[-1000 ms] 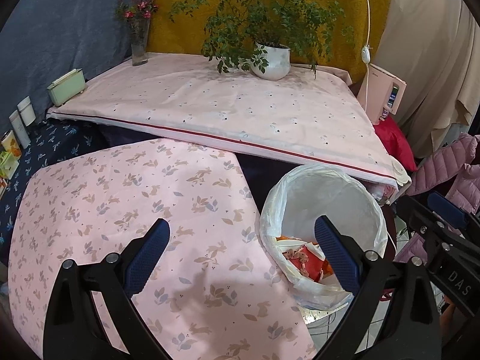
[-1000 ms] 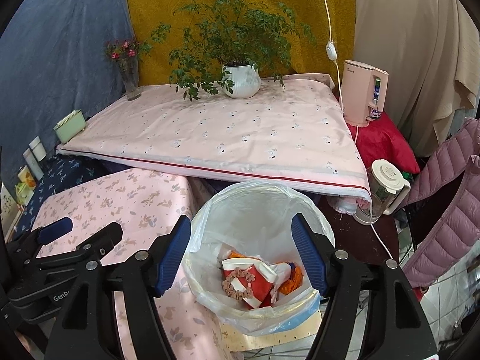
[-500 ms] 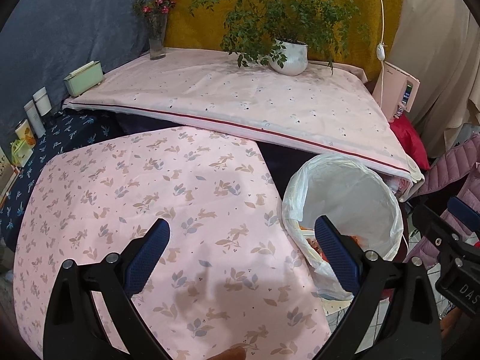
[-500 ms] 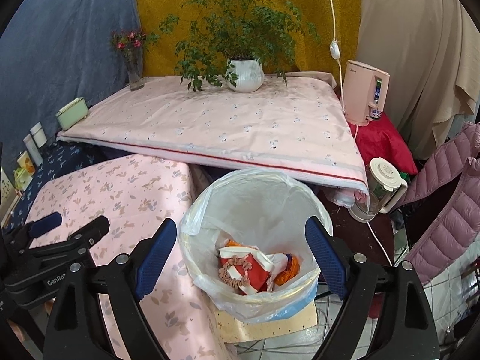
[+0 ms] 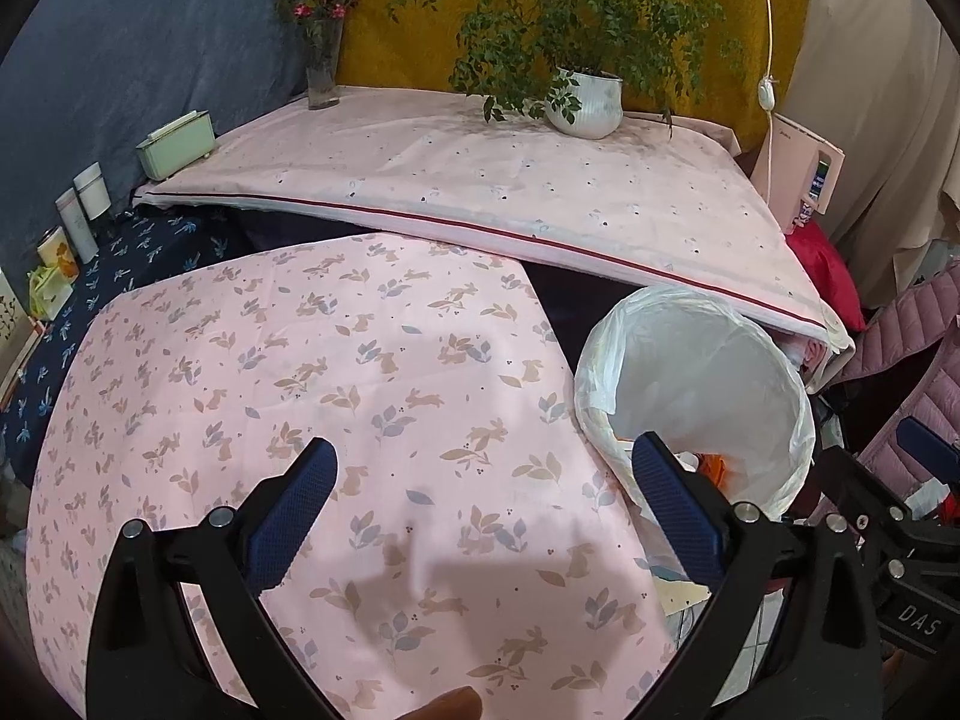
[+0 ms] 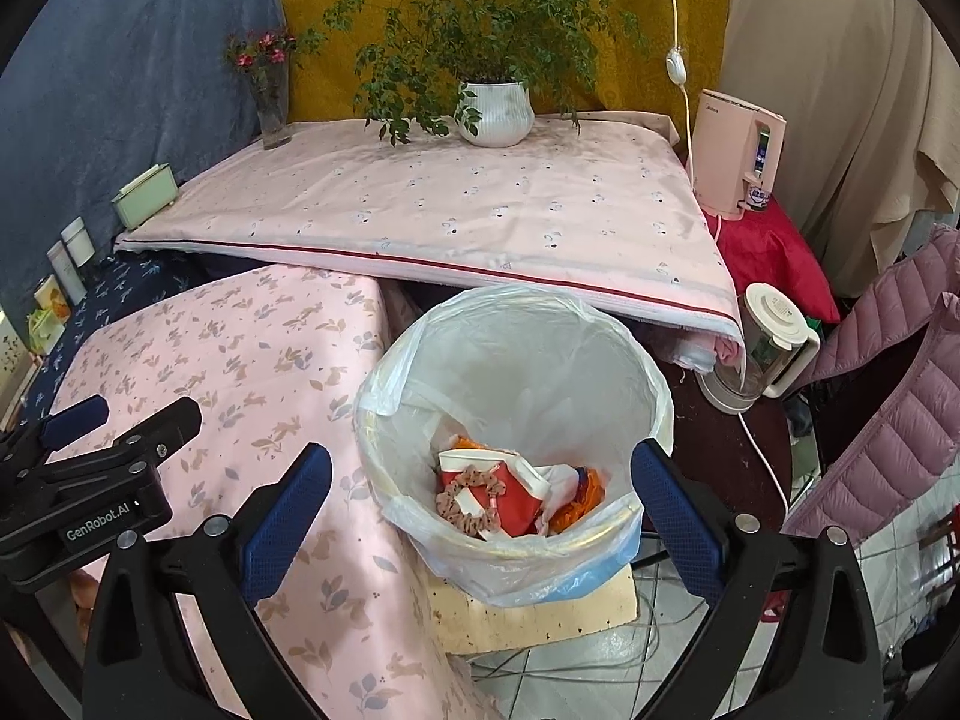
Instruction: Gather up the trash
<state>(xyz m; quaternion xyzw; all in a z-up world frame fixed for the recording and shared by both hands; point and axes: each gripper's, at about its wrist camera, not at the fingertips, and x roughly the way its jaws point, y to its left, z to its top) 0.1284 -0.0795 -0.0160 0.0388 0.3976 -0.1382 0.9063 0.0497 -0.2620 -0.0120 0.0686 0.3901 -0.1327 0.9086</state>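
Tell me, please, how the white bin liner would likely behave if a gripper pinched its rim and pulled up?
The bin liner looks thin, translucent and crinkled, so it would probably be floppy and bunch between the fingers. Only a little trash lies at the bottom, so it is likely light. Its loose fold over the rim suggests it may slip free easily.

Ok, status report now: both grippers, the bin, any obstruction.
Left hand-held gripper open, empty, over the pink tablecloth. Right hand-held gripper open, empty, above the lined trash bin. Trash lies inside. Nothing blocking.
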